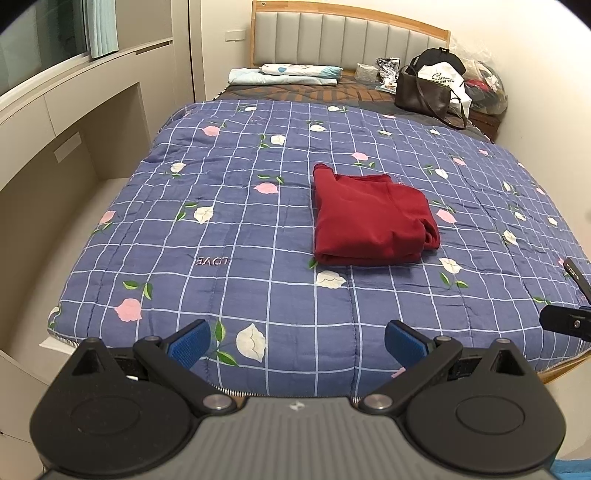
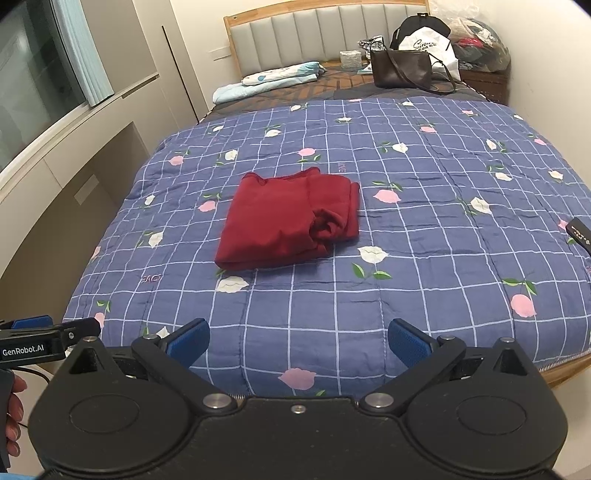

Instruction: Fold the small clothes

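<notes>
**Operator:** Well, from my end the red garment [image 1: 369,221] lies folded in a rough square on the blue checked quilt [image 1: 221,229], near mid-bed, at about 1 o'clock from my left claw [image 1: 297,341]. Both claws are wide apart and hold nothing; my right claw [image 2: 299,341] hangs over the foot of the bed, well apart from the cloth.

**Observer:** What worries you?

**Operator:** The right-hand side of the fold looks bunched, with a loose roll of fabric. If I pinch only the top layer there, I judge the stack would peel open. Dragging it could also ruck up the quilt.

**Observer:** Any bags about?

**Operator:** At 1 o'clock, by the headboard [image 2: 325,33], a dark handbag [image 2: 400,70]; I can't see inside. Behind it a white paper bag [image 2: 428,44], contents hidden. In the far corner a clear plastic sack [image 2: 480,37] seems stuffed with mixed clothes.
</notes>
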Tool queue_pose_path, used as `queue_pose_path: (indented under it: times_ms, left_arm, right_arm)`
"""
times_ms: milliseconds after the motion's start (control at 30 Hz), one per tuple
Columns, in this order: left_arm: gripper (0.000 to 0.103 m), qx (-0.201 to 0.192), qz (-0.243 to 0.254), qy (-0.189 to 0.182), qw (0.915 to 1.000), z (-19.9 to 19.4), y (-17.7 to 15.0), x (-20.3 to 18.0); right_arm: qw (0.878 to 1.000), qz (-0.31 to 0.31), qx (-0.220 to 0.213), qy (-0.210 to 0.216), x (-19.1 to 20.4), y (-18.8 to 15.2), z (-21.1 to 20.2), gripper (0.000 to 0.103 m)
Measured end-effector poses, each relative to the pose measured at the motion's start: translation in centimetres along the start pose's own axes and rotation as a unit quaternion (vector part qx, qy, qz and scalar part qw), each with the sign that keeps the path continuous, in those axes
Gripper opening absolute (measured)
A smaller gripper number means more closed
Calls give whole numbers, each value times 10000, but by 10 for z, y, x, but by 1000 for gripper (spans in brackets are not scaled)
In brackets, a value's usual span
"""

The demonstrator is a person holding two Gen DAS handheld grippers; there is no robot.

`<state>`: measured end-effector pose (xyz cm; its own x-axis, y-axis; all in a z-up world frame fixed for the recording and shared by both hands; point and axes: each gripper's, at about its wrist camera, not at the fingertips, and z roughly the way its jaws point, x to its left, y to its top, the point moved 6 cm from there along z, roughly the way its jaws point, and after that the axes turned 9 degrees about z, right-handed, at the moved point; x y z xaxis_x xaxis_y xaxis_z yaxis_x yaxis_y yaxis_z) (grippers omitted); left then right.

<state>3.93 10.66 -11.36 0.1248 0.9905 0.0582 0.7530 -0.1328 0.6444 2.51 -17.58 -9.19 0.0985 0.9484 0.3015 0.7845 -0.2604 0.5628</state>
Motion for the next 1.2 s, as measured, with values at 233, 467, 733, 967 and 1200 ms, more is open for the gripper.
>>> queue_pose_path:
  times_ms: [233, 467, 733, 967, 1200]
  left_arm:
    - [103, -3, -22, 3, 10000, 0, 0, 2]
    - [103, -1, -13, 0, 10000, 1, 0, 3]
    - [103, 5, -6, -2, 10000, 1, 0, 3]
    - [103, 5, -18, 1, 10000, 1, 1, 2]
    - [103, 6, -16, 1, 10000, 0, 0, 3]
  right_arm:
    - [10000, -8, -5, -5, 1, 0, 0, 102]
    - [10000, -21, -11, -7, 1, 1, 0, 102]
    - [10000, -22, -14, -6, 1, 1, 0, 102]
    - [10000, -11, -14, -18, 1, 2, 0, 102]
    - [10000, -7, -18, -20, 1, 3, 1, 102]
